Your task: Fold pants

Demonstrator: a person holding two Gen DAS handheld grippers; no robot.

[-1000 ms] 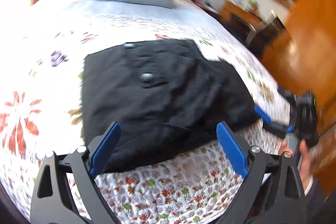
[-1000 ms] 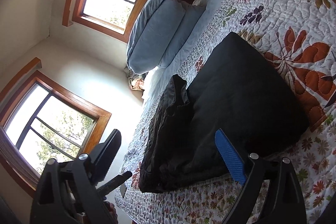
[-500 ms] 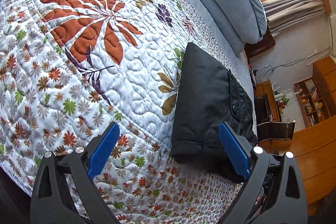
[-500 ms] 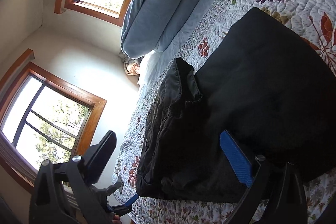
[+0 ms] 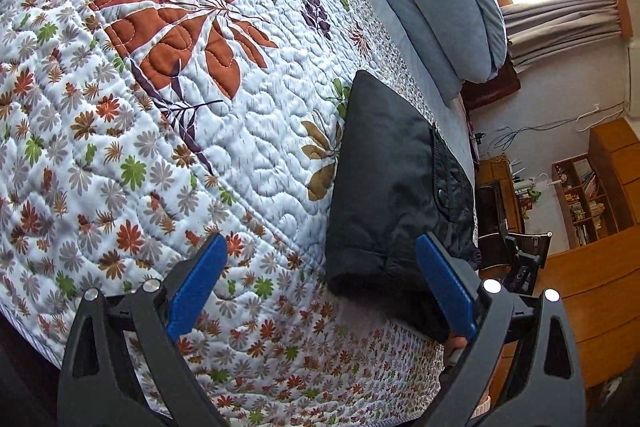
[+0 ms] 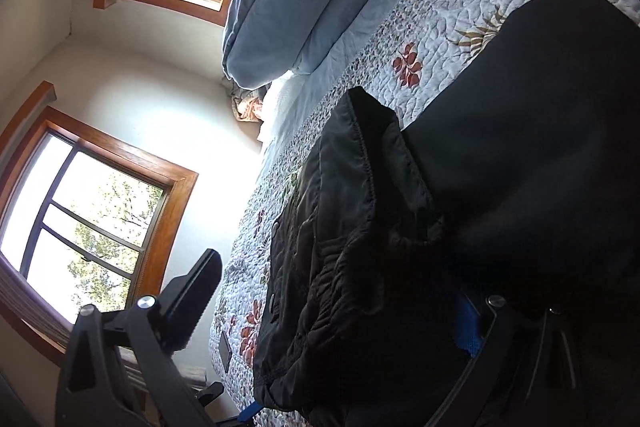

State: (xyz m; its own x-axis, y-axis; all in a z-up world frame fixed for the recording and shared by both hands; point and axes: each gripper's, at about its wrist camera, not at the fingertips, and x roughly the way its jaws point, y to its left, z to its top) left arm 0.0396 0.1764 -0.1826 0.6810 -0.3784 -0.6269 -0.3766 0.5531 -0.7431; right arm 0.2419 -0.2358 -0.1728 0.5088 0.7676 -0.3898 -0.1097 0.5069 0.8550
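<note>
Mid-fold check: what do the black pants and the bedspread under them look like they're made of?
The black pants look like a thin woven synthetic, perhaps nylon: matte with a faint sheen, fine crinkles and a snap button on the pocket side. I can't be sure of the fibre. The bedspread looks like a padded cotton-type quilt: puffy wavy stitch lines and a matte floral print.

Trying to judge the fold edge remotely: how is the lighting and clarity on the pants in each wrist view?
Left wrist view: even daylight, sharp, pants seams and snap readable; fisheye bends the quilt. Right wrist view: backlit by blown-out windows, pants mostly featureless black, near jaw lost in shadow.
</note>
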